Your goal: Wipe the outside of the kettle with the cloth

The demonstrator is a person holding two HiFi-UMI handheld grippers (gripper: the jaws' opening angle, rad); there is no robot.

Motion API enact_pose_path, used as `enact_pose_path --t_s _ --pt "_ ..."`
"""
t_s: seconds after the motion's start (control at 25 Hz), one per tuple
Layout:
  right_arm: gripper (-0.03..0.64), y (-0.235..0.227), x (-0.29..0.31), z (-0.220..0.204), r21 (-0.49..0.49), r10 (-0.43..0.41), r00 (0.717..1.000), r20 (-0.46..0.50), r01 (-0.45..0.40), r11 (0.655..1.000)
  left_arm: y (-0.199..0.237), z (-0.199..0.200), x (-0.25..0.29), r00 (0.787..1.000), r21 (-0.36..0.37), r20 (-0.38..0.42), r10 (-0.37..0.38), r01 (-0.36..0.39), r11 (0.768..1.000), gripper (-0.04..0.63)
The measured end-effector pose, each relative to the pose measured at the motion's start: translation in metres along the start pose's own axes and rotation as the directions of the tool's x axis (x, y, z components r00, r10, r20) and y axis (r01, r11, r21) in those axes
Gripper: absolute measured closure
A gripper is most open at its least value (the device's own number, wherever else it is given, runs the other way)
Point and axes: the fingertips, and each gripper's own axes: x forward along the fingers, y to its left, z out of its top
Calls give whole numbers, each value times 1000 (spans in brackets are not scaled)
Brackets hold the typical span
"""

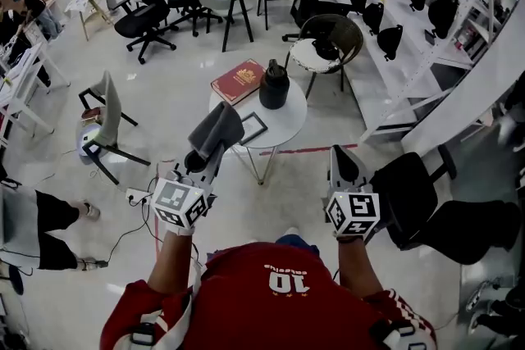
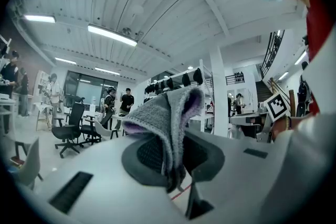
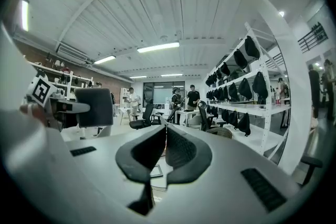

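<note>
The black kettle stands upright on a small round white table, ahead of both grippers. My left gripper is raised short of the table's near edge and shut on a grey cloth, which drapes over its tips. In the left gripper view the cloth hangs folded between the jaws of the left gripper. My right gripper is held to the right of the table, away from the kettle. The right gripper has its jaws together with nothing between them.
A red book and a dark-framed flat slab also lie on the table. A black chair is close on the right, a white chair on the left, a round chair behind. Shelving runs along the right.
</note>
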Motion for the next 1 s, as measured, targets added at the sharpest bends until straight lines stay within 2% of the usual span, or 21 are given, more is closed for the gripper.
enact_pose_path --t_s 0.52,1.0 --pt "598 9 -19 1 -19 5 1000 -18 -6 1000 -8 -6 -4 1000 -33 12 -26 27 999 549" --pt "597 14 1 -4 -11 55 998 -16 -55 998 0 -18 5 1000 -36 -5 -13 12 999 549"
